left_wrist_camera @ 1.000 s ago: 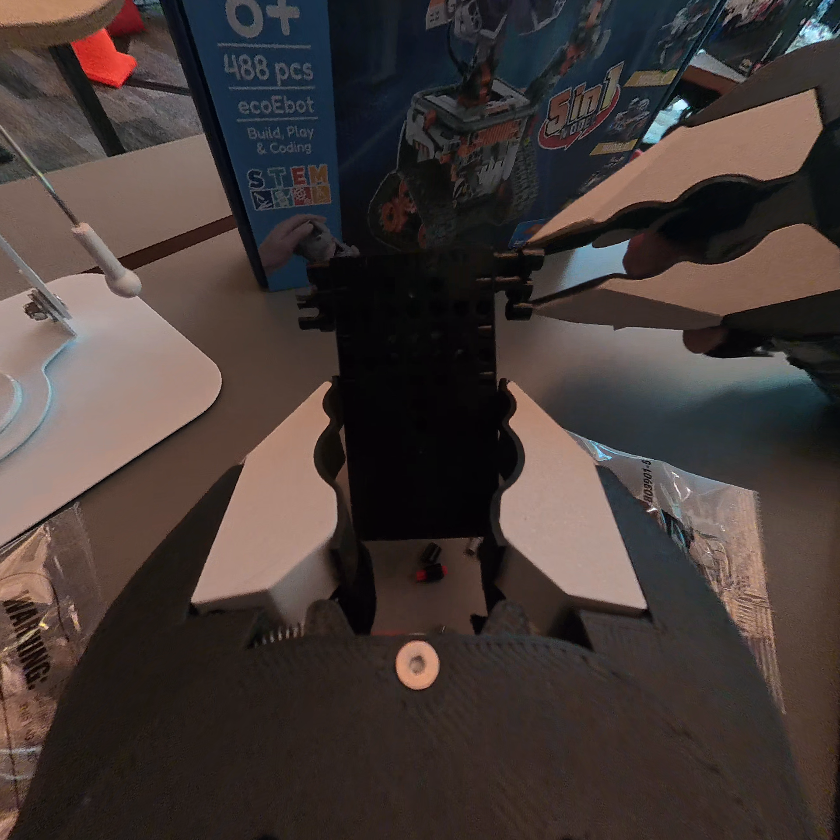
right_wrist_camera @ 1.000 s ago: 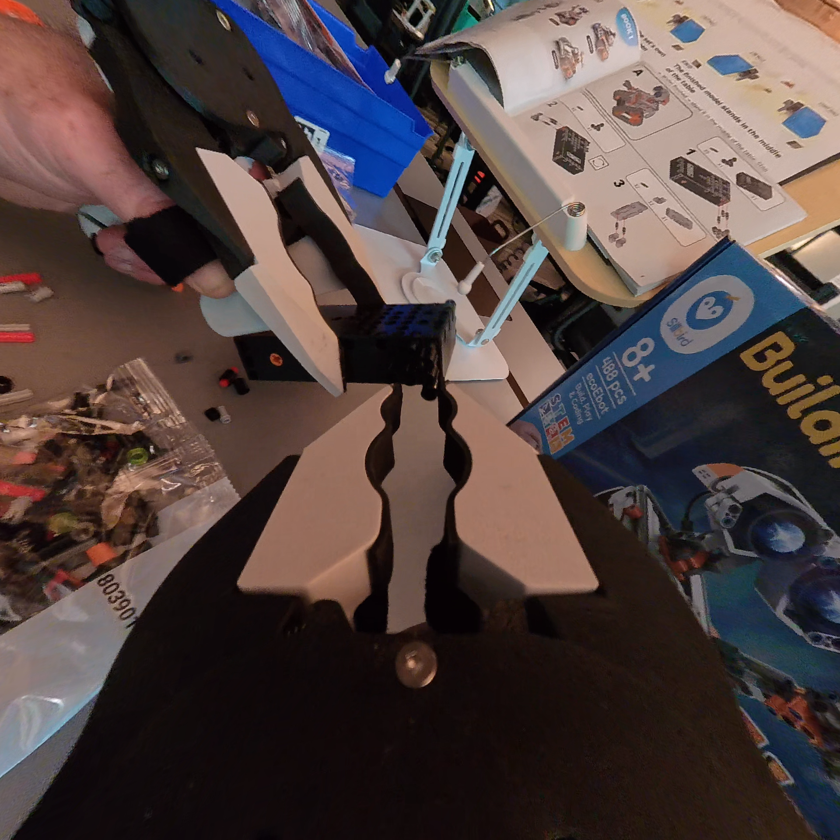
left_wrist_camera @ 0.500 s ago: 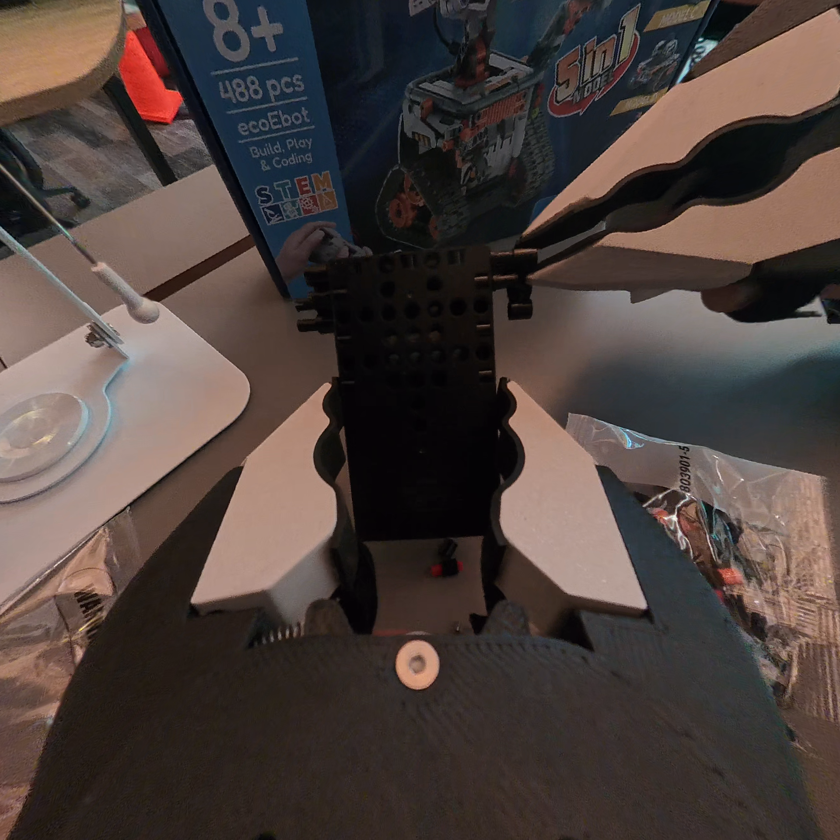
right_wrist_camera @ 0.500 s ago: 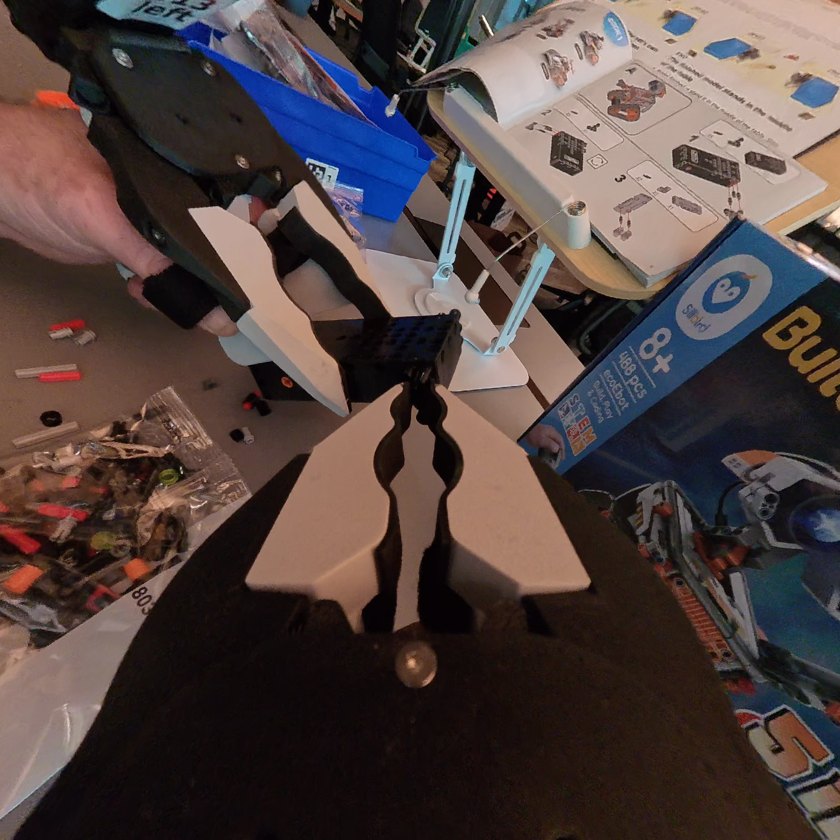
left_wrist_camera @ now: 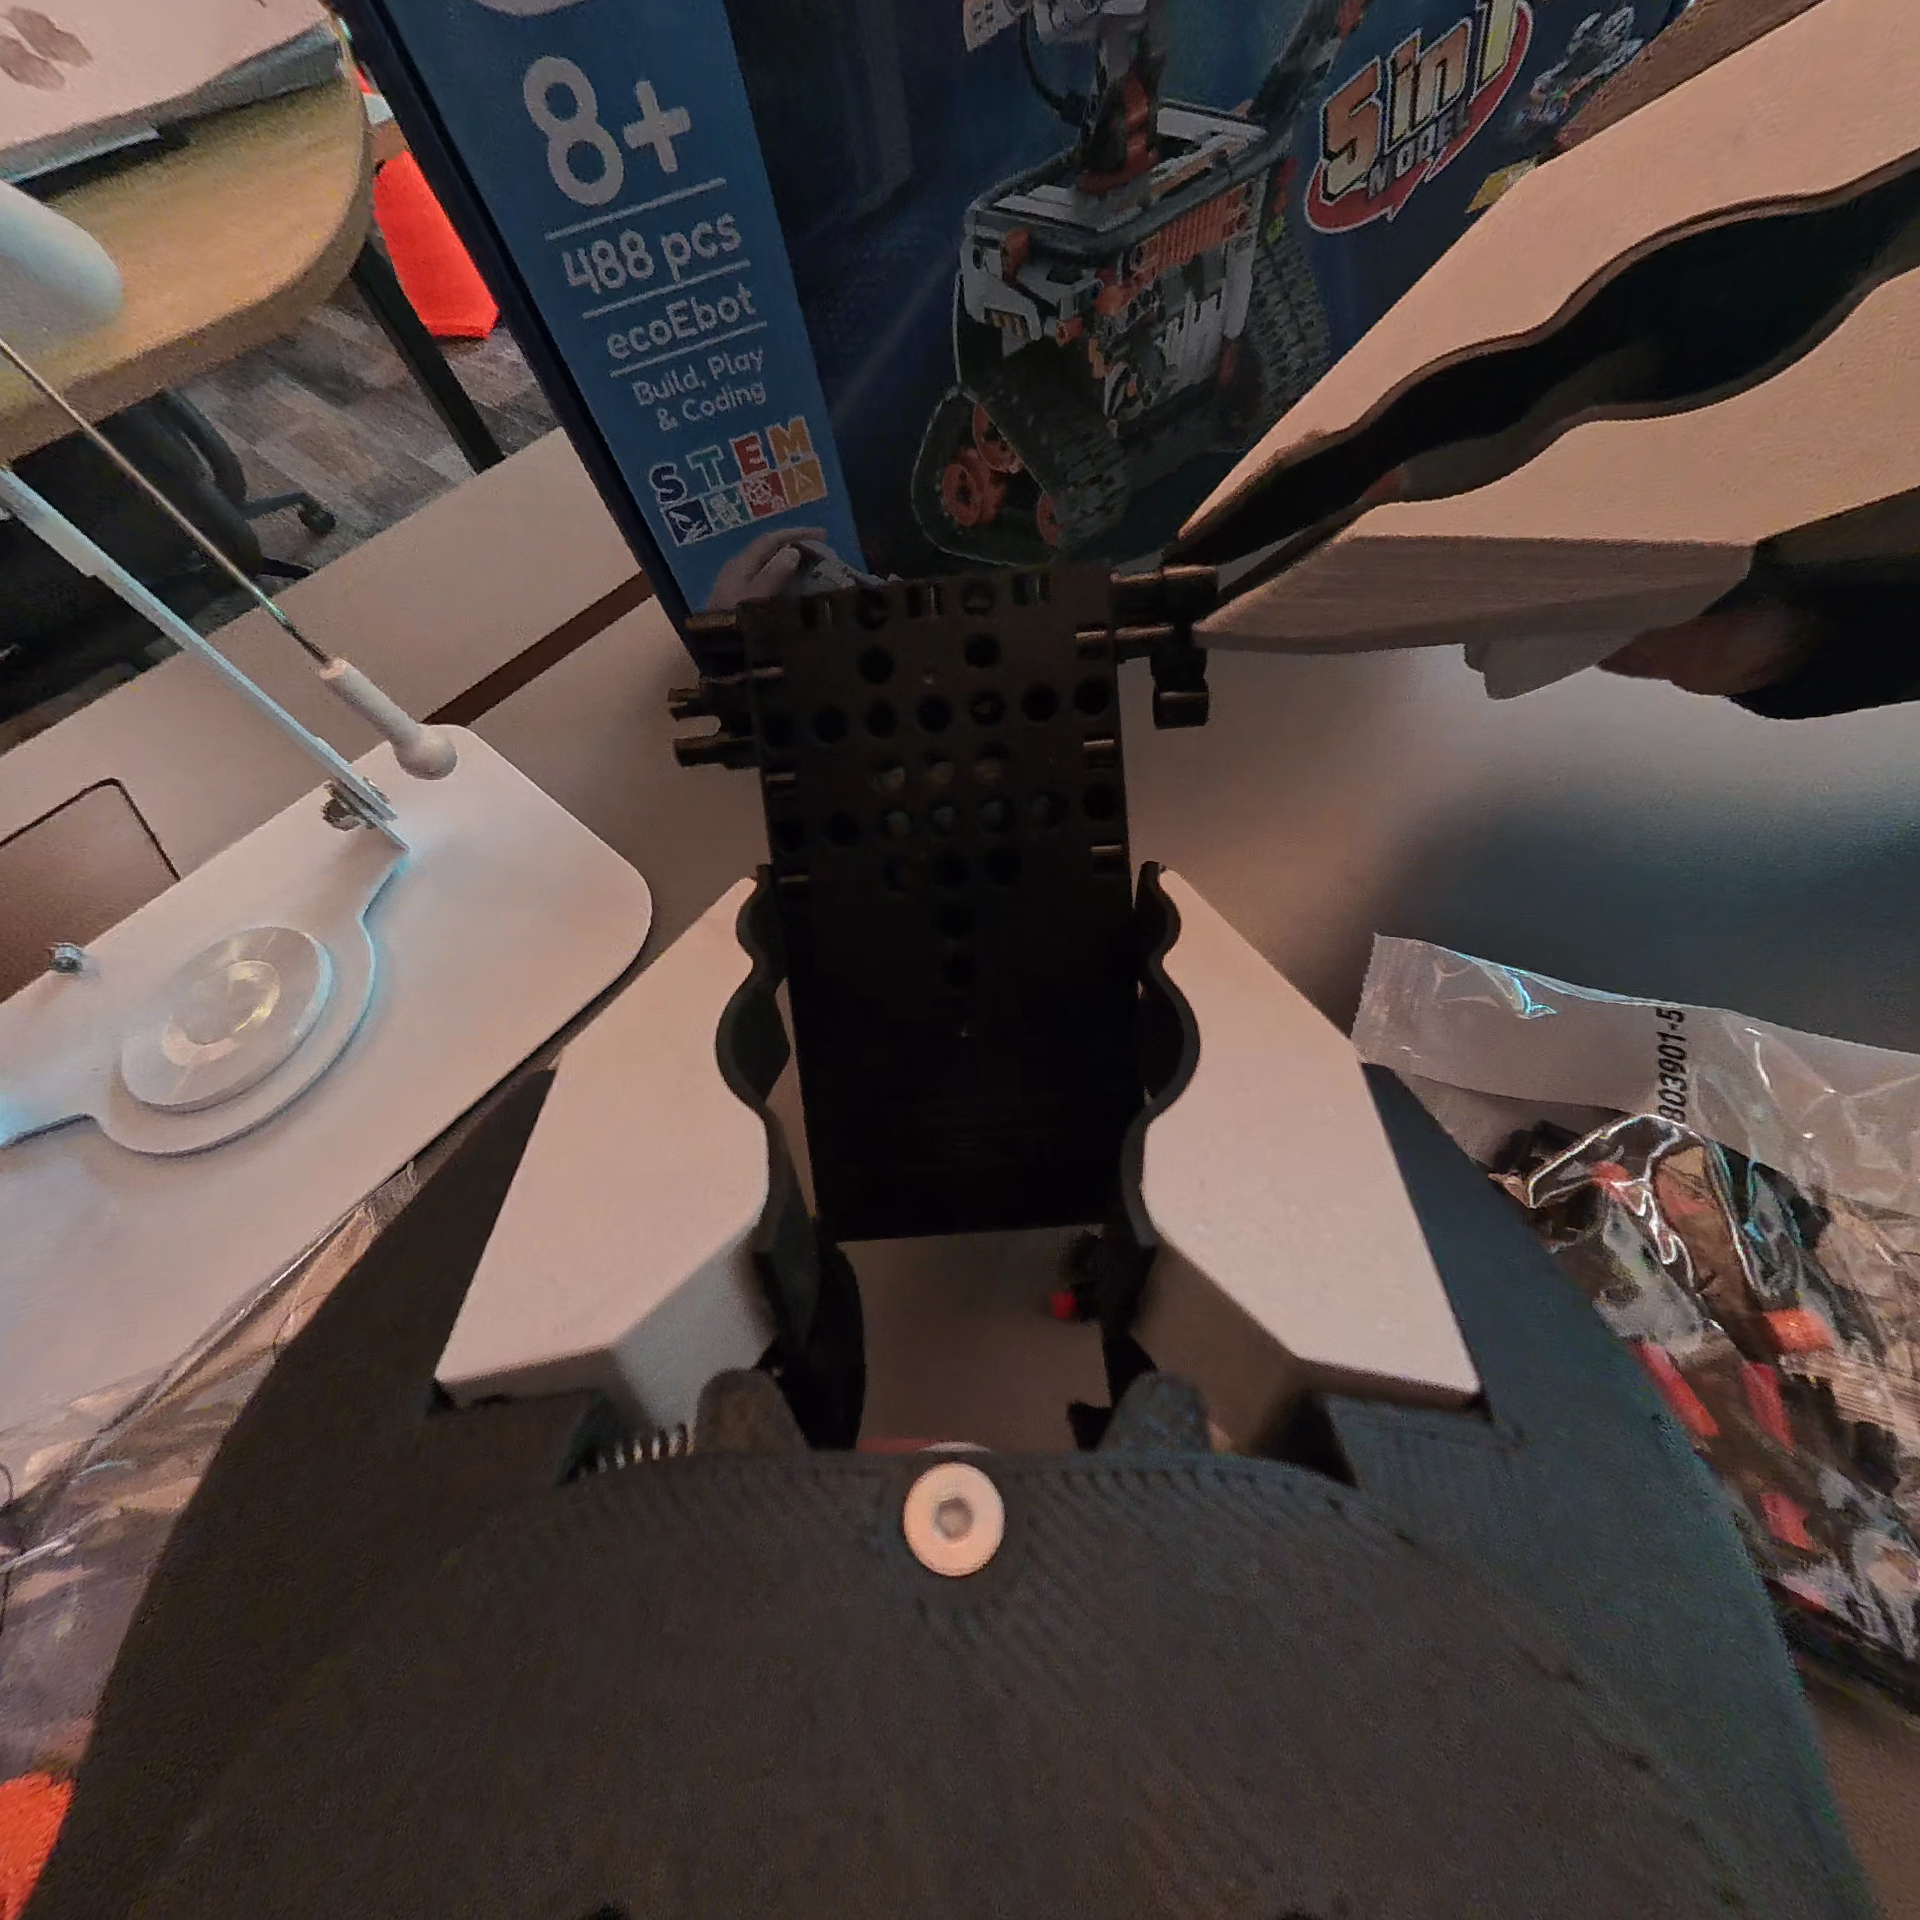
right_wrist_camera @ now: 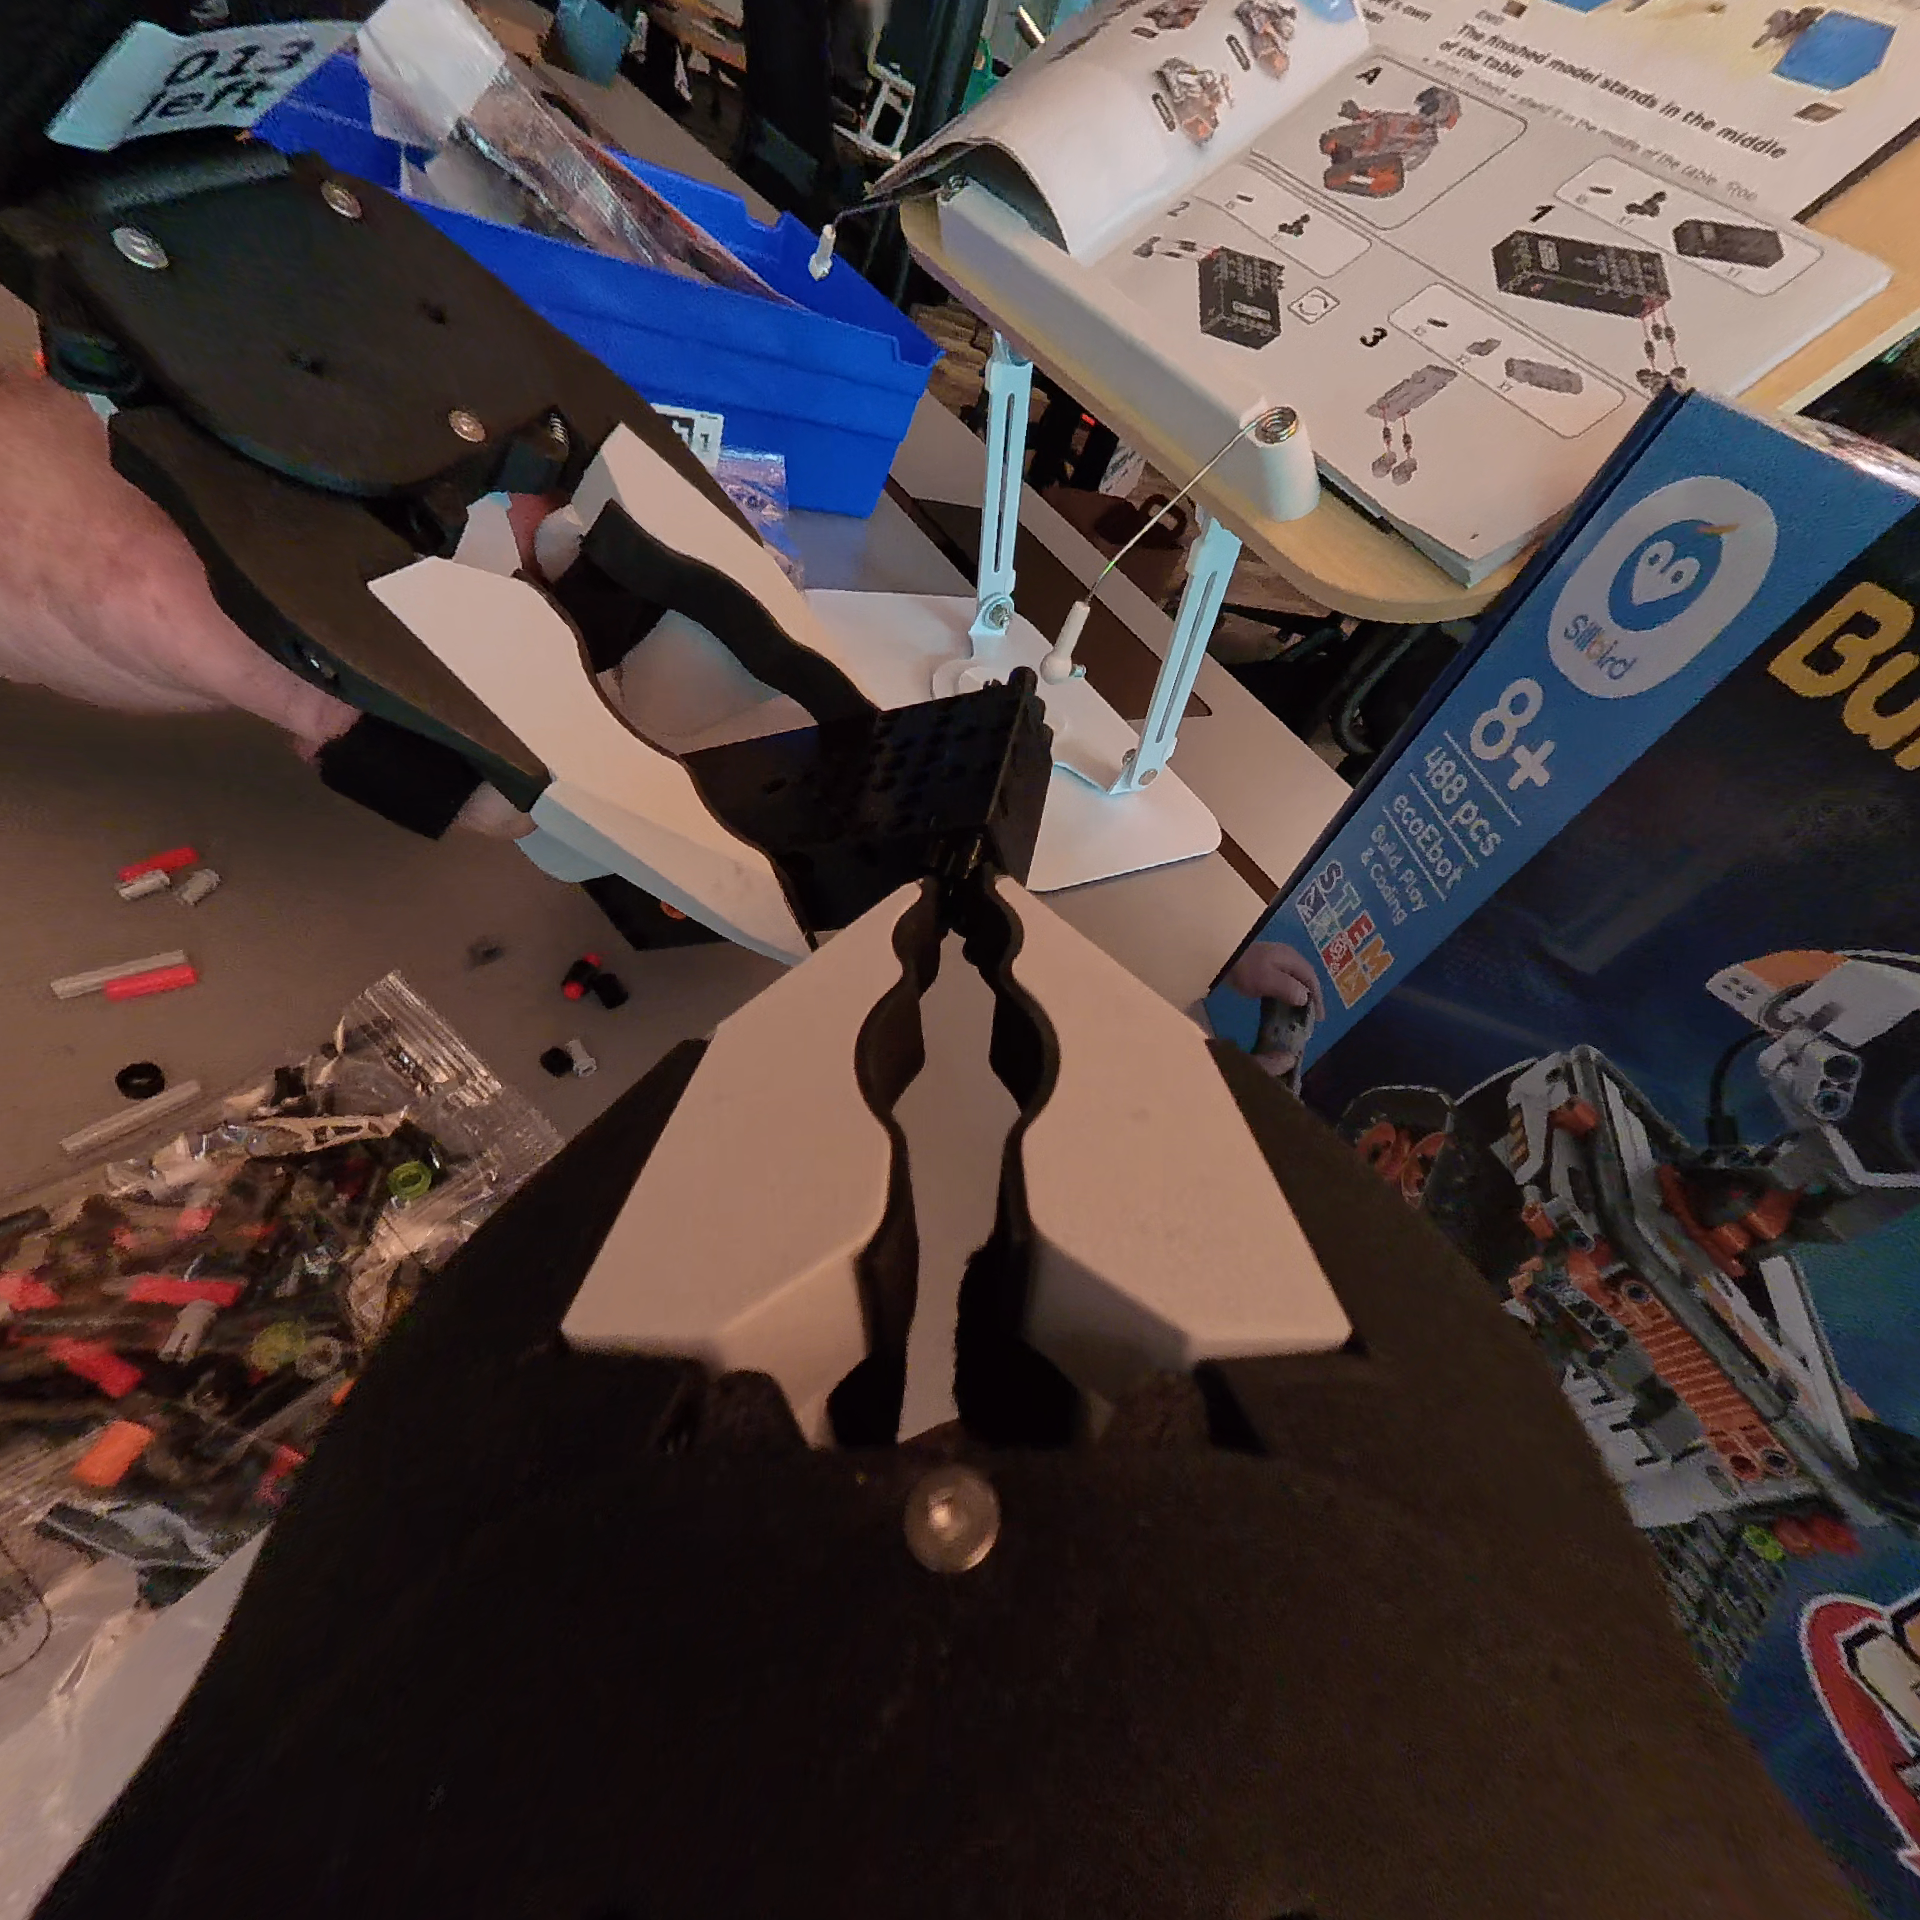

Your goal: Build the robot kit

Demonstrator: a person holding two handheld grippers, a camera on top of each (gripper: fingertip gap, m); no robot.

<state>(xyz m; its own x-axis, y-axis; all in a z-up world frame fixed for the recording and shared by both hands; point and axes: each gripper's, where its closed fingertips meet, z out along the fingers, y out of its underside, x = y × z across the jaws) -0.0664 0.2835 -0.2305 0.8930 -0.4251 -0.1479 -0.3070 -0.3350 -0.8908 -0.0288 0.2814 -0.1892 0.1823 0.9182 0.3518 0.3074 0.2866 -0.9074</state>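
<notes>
My left gripper (left_wrist_camera: 951, 894) is shut on a black perforated block (left_wrist_camera: 935, 831) with pins sticking out of its sides, held above the table. My right gripper (left_wrist_camera: 1195, 608) comes in from the right. Its tips pinch a small black connector (left_wrist_camera: 1179, 665) at the block's upper right corner. In the right wrist view my right gripper (right_wrist_camera: 961, 888) is shut on that connector (right_wrist_camera: 961, 868), pressed against the block (right_wrist_camera: 904, 779). The left gripper (right_wrist_camera: 831, 821) and a hand holding it show at the left.
A tall blue toy box (left_wrist_camera: 727, 312) stands right behind the block. A white stand base (left_wrist_camera: 312, 935) lies to the left and carries an open instruction booklet (right_wrist_camera: 1455, 260). Bags of parts (left_wrist_camera: 1662, 1195) and loose pegs (right_wrist_camera: 135, 977) lie on the table. A blue bin (right_wrist_camera: 675, 343) sits behind. Spacing between my two grippers at the tips: around 6 centimetres.
The right gripper's jaws have closed from slightly apart onto the small connector at the block's corner. Both grippers and the block have shifted and tilted a little.
</notes>
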